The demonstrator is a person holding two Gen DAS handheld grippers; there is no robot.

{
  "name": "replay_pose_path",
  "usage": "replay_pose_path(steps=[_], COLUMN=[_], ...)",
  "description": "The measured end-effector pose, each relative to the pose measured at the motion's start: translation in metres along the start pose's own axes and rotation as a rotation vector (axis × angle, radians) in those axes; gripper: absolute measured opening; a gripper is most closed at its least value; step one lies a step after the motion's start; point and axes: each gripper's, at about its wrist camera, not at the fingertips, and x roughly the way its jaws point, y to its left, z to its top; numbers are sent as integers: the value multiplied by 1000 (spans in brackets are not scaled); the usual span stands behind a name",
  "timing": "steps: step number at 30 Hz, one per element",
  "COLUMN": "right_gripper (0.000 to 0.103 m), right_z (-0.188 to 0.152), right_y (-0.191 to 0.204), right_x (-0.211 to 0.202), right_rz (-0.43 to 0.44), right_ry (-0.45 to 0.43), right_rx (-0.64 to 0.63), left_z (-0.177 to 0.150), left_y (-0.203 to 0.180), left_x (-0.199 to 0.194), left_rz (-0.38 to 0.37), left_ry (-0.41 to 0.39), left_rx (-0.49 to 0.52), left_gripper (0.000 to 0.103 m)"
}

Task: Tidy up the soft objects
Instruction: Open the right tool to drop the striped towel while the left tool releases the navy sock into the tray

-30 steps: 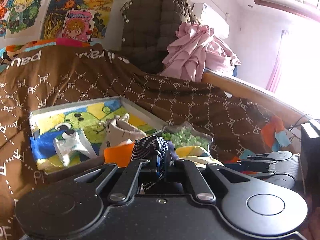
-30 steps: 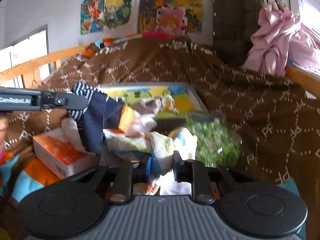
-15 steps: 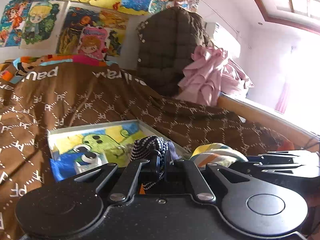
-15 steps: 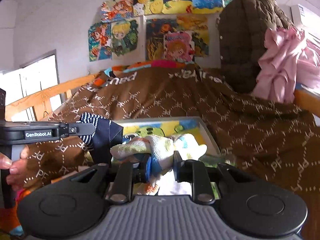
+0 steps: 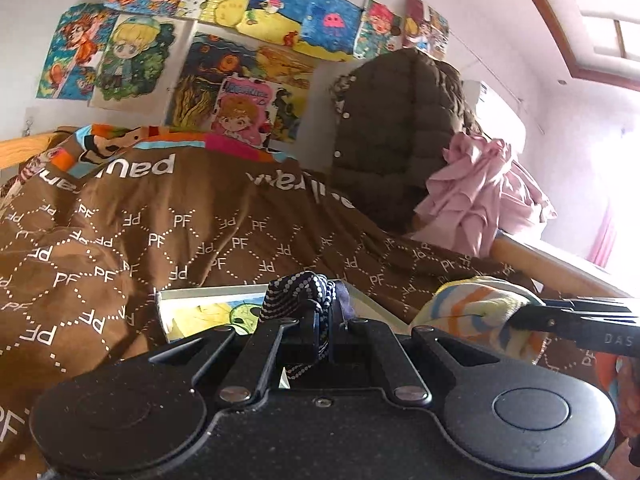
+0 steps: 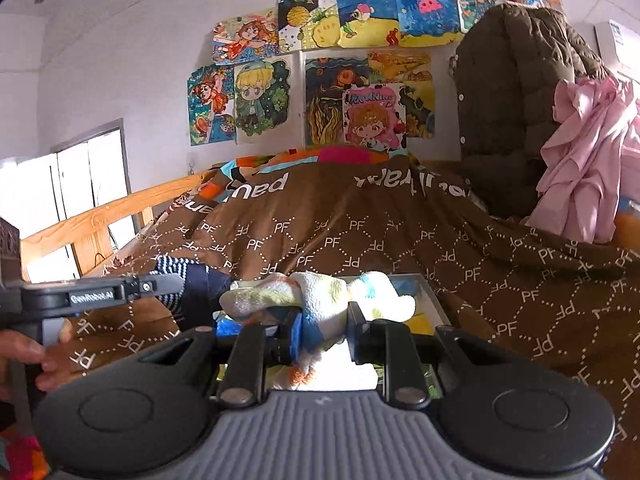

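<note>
My left gripper (image 5: 322,330) is shut on a navy sock with white dots (image 5: 296,292), which bunches up above the fingers. In the right wrist view the same sock (image 6: 192,284) hangs from that gripper (image 6: 176,280) at the left. My right gripper (image 6: 322,334) is shut on a pastel striped towel-like cloth (image 6: 320,296), which drapes over both fingers. The left wrist view shows that cloth (image 5: 476,308) at the right, held in the right gripper's fingers (image 5: 560,316). Beyond both lies a shallow box with a cartoon print inside (image 5: 200,312), also partly seen past the cloth (image 6: 424,300).
A brown patterned quilt (image 5: 200,232) covers the bed. A dark quilted jacket (image 5: 392,132) and pink clothes (image 5: 480,200) hang at the back right. A wooden bed rail (image 6: 100,216) runs on the left. A hand (image 6: 36,356) holds the left gripper. Drawings cover the wall.
Both grippers have risen with their cloths still held, and the views tilted up to show more wall. The box and the items near it sank low and are mostly hidden now.
</note>
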Motion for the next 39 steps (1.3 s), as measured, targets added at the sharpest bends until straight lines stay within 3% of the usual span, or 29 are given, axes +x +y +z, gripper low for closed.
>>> replay_pose_path(steps=[7,13,18,24,39], right_gripper=[25,26,24,24,26], right_z=[14,26,29,11,-8], right_y=[-5,5,15,23,20], right_x=[-8,1,23,50,137], right_rz=[10,1,28,112,79], right_ry=[5,-12,12,134,177], right_rx=[59,-9,-15,39,135], left_z=[-7,-10,-9,-11,-24], left_y=[14,23,32,42,55], left_x=[12,20,25,25,54], left_rz=[-28,-53,-41,-24,13], left_ry=[-2,-11,-16,-4,85], left_rx=[-33,-46,-50,-54,-44], left_gripper=[3,3,3,3,4])
